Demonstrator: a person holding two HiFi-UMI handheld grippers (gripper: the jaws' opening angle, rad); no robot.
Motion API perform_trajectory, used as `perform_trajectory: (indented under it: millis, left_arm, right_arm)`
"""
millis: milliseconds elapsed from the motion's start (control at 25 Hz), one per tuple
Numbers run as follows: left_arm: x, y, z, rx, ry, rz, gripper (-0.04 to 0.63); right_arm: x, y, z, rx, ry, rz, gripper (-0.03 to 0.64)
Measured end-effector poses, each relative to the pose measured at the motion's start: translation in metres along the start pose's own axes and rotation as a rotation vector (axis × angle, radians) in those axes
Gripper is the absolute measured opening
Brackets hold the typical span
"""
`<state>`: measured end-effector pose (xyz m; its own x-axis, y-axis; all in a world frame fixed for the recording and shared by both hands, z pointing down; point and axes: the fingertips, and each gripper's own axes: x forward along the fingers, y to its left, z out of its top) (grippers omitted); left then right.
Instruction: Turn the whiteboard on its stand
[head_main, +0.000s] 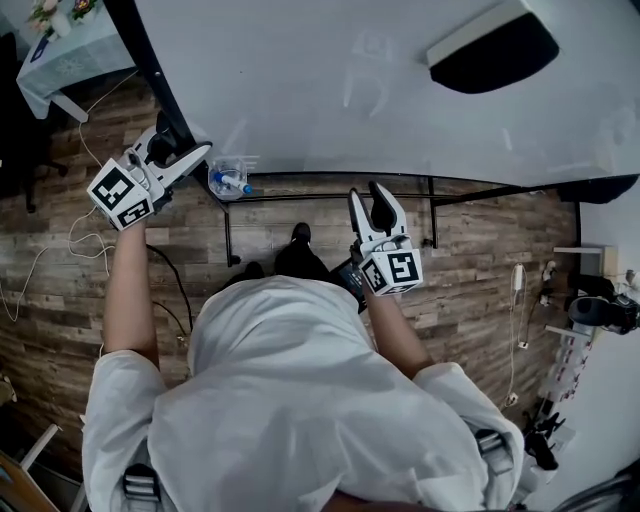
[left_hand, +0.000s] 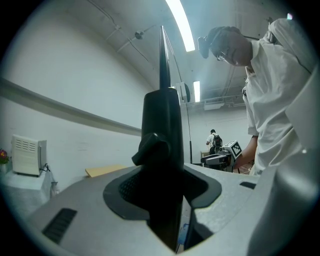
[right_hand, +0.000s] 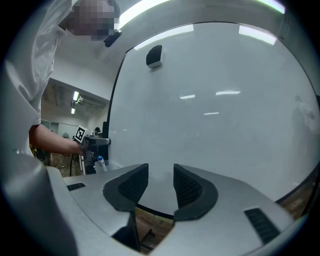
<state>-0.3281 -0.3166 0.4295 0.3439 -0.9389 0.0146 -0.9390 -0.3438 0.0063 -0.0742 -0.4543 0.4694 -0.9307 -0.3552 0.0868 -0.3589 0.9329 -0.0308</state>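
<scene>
Left gripper (head_main: 186, 142): we hold it level at the whiteboard's (head_main: 330, 90) left side.
Left fingers (left_hand: 125, 189): they are closed on the board's black side frame (left_hand: 162, 130), which fills the gap between the pads and rises straight up past them.
Cup (head_main: 228, 180): clear, with a blue-capped marker inside; it sits just beside the left gripper, at the board's lower edge.
Whiteboard: a large, clean white panel with a thin black frame. In our head view it spreads across the top, above the wood floor (head_main: 480, 270). Ceiling lights reflect faintly off its face.
Right gripper (head_main: 373, 196): we hold it level near the middle of the board's lower edge.
Right fingers (right_hand: 131, 185): they stand moderately apart with nothing pressed between them. The white face and its dark lower edge show through the gap.
Stand (head_main: 430, 208): black bars show under the board's lower edge, just right of the right gripper.
Eraser (head_main: 490, 45): a dark block with a white back, stuck on the board's face towards the right.
</scene>
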Motion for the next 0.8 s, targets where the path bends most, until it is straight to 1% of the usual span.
perform_trajectory:
  millis: [200, 320, 440, 600, 800]
  left_arm:
    - [-0.005, 0.002, 0.001, 0.008, -0.003, 0.005, 0.195]
    - [-0.004, 0.001, 0.000, 0.009, -0.005, 0.007, 0.195]
    - [-0.004, -0.001, 0.001, 0.007, -0.001, 0.004, 0.193]
    - [-0.036, 0.015, 0.010, 0.013, -0.006, 0.002, 0.193]
    - [-0.053, 0.022, 0.006, 0.009, 0.003, 0.009, 0.193]
  right_arm:
    - [-0.008, -0.007, 0.004, -0.031, -0.003, -0.020, 0.152]
    - [-0.014, -0.009, 0.004, -0.062, 0.004, -0.018, 0.152]
    - [-0.018, -0.012, 0.005, -0.069, 0.008, -0.020, 0.152]
    - [-0.006, 0.016, 0.014, -0.085, 0.008, -0.024, 0.149]
    - [-0.003, 0.024, 0.015, -0.094, 0.012, -0.020, 0.147]
